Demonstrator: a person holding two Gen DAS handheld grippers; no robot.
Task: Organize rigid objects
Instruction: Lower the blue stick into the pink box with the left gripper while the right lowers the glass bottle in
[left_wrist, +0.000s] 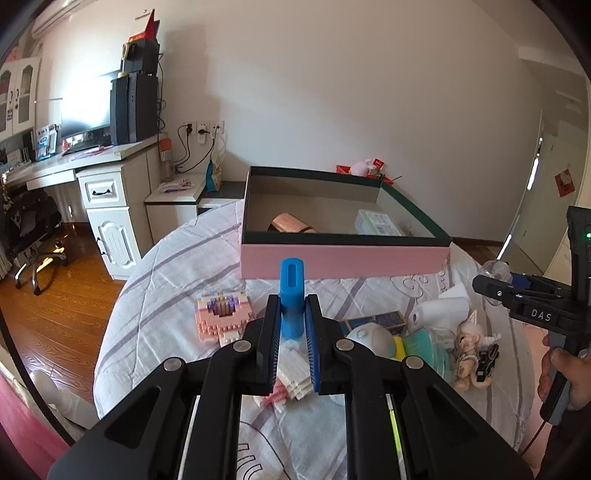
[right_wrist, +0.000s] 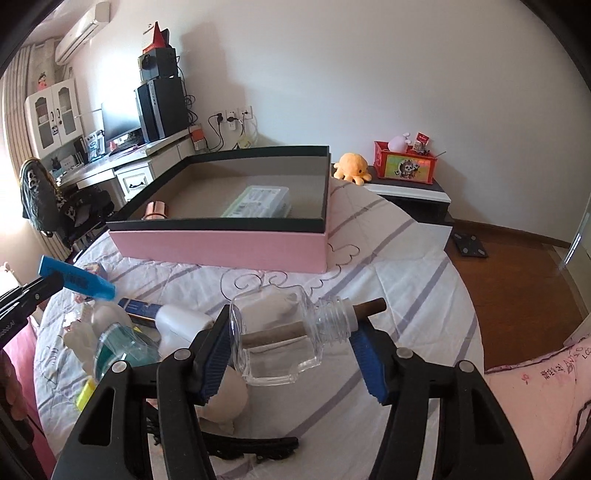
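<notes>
Counts: 1 pink box (left_wrist: 343, 262) on the bed, holding 2 things: 1 copper cylinder (left_wrist: 291, 223), 1 white packet (left_wrist: 376, 223). 2 tongs: left (left_wrist: 292, 301), right (right_wrist: 291, 328). 1 blue block (left_wrist: 291, 295), 1 clear glass bottle (right_wrist: 284, 332), 1 brick model (left_wrist: 223, 312), 1 doll figurine (left_wrist: 471, 345), 1 orange plush octopus (right_wrist: 351, 166).

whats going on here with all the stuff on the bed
A person is clearing clutter off the bed into the pink box. The left gripper is shut on a blue plastic piece; the right gripper holds a clear glass bottle between its jaws. The box already holds a copper cup and a white case.
</notes>
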